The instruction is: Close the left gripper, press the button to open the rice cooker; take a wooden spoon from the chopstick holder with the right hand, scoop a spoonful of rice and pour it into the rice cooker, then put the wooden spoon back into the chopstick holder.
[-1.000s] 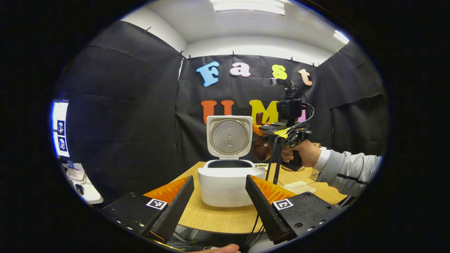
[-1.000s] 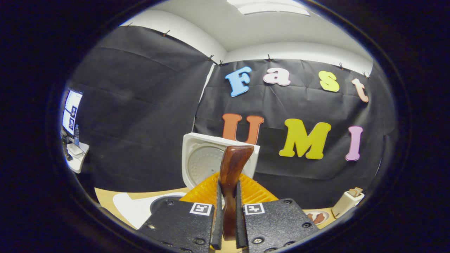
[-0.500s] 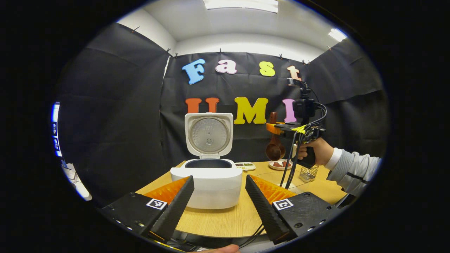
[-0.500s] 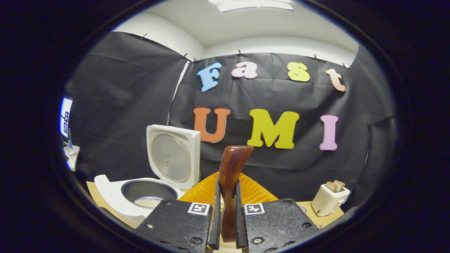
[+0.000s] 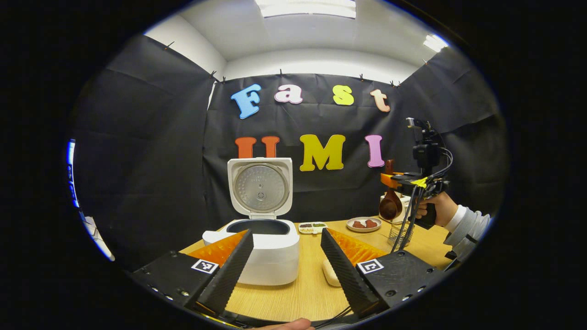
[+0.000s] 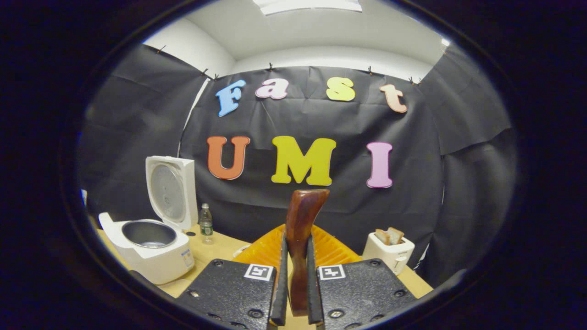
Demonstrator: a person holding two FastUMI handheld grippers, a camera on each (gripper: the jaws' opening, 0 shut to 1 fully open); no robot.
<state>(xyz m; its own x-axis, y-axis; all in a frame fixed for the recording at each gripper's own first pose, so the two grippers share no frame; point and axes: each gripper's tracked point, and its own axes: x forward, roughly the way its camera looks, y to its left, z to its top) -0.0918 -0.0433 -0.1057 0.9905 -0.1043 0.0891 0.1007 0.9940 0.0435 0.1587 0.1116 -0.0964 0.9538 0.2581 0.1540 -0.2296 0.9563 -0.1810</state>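
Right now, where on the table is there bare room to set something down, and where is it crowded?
Bare wood lies in front of the rice cooker, toward the near edge of the table. It is crowded at the back right: small dishes, wire holder, toaster.

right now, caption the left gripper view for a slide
Open left gripper faces the open rice cooker while the right gripper holds the wooden spoon above the mesh holder.
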